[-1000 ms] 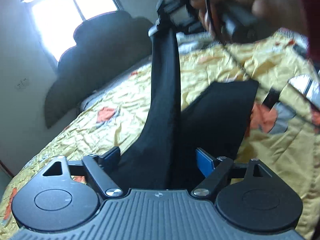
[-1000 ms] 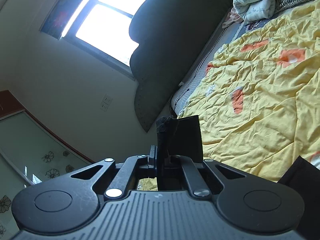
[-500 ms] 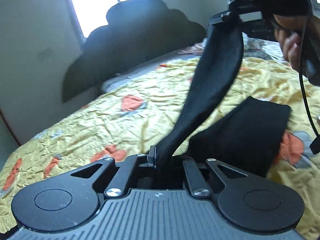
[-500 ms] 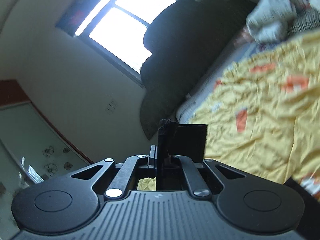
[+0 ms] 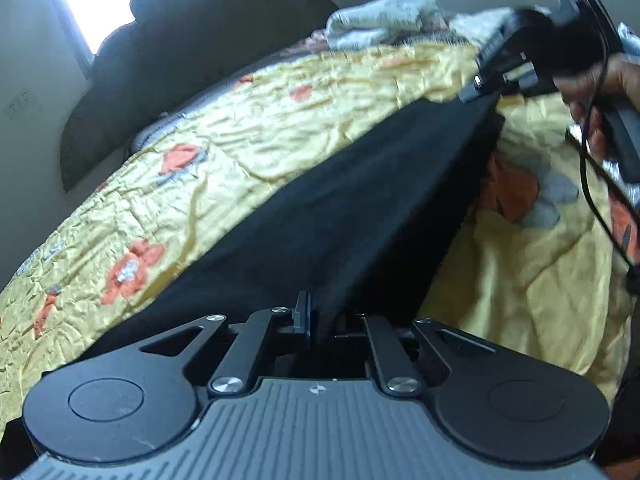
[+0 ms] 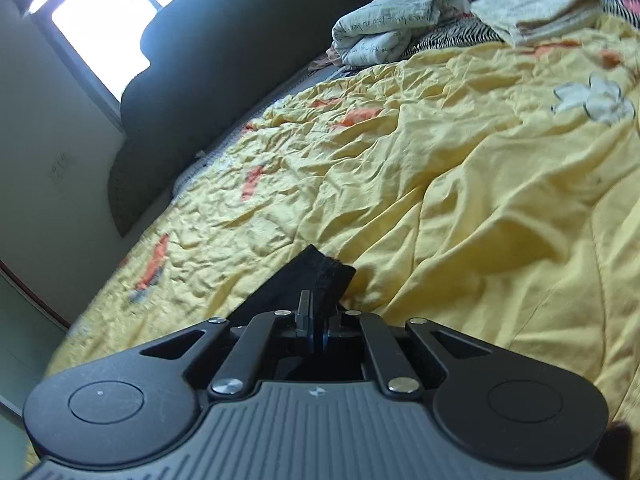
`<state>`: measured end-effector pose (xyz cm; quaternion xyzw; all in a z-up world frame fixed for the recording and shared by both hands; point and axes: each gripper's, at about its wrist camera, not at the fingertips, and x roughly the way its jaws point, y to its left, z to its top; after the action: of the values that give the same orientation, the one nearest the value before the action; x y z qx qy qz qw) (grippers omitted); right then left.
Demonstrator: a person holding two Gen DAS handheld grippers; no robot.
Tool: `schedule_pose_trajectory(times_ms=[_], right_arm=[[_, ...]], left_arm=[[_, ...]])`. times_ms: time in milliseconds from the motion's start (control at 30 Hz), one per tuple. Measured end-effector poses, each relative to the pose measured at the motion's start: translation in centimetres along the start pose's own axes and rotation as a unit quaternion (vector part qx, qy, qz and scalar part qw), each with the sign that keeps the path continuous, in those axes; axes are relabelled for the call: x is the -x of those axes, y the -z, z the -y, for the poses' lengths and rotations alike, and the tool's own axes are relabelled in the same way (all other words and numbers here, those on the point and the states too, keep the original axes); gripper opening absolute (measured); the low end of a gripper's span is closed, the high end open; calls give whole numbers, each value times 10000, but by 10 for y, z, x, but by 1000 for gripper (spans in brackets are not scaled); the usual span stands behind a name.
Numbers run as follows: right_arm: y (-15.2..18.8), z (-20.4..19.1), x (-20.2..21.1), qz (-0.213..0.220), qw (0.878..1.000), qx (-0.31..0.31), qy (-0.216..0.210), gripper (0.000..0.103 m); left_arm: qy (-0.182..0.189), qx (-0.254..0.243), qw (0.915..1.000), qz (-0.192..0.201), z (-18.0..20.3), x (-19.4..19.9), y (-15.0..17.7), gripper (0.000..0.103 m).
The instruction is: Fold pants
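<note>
Left gripper (image 5: 320, 320): jaws just drawn in, pinching the black pants (image 5: 340, 208). Right gripper (image 6: 318, 320): clamped on another edge. One garment, two grippers, stretched over the yellow bedspread (image 6: 440, 184). Risk: thin bites may let fabric slip under tension, so the fold lands crooked.

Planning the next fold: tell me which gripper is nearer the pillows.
Right. The right gripper holds the pants at their far end, toward the pillows; the left gripper grips the near end.
</note>
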<state>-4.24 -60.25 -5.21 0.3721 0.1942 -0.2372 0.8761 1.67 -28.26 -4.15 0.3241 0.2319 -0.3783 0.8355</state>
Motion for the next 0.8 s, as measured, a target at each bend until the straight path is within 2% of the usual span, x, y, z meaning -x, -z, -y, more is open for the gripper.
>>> schedule_pose_trajectory(times_ms=[67, 133, 200, 267, 300, 367, 400, 467, 533, 600, 700, 733, 800], right_arm=[[1, -5, -6, -135, 9993, 267, 227, 6], [5, -10, -8, -258, 9967, 478, 601, 11], [7, -8, 1, 1, 9962, 445, 751, 17], [6, -6, 19, 404, 9952, 259, 849, 18], [6, -5, 28, 533, 9958, 151, 736, 18], [8, -7, 40, 470, 9988, -48, 131, 18], [11, -9, 42, 355, 9991, -62, -200, 18], [20, -22, 34, -102, 9977, 162, -652, 22], [34, -34, 20, -524, 9948, 297, -817, 37], [43, -43, 6, -600, 9948, 622, -534, 47], [41, -42, 5, -1, 9956, 833, 425, 47], [37, -38, 10, 136, 9963, 710, 454, 50], [32, -30, 22, 256, 9986, 439, 150, 53]], left_arm=[[-90, -118, 9999, 33, 6, -1, 4, 23], [26, -146, 9999, 89, 6, 4, 3, 29], [261, -57, 9996, 119, 0, 11, 1, 44], [400, 89, 9989, 221, -7, 20, -2, 49], [423, 166, 9986, 276, -12, 24, -4, 50], [413, 377, 9978, 369, -22, 29, -8, 55], [398, 501, 9972, 375, -28, 29, -10, 60], [325, 725, 9964, 284, -39, 25, -12, 61], [366, 821, 9957, 221, -46, 23, -11, 61], [655, 638, 9957, 143, -44, 25, -9, 61], [1081, 138, 9938, 230, -30, 36, -5, 63], [1168, 102, 9926, 304, -28, 39, -4, 64], [1330, 232, 9902, 363, -31, 41, -4, 66]])
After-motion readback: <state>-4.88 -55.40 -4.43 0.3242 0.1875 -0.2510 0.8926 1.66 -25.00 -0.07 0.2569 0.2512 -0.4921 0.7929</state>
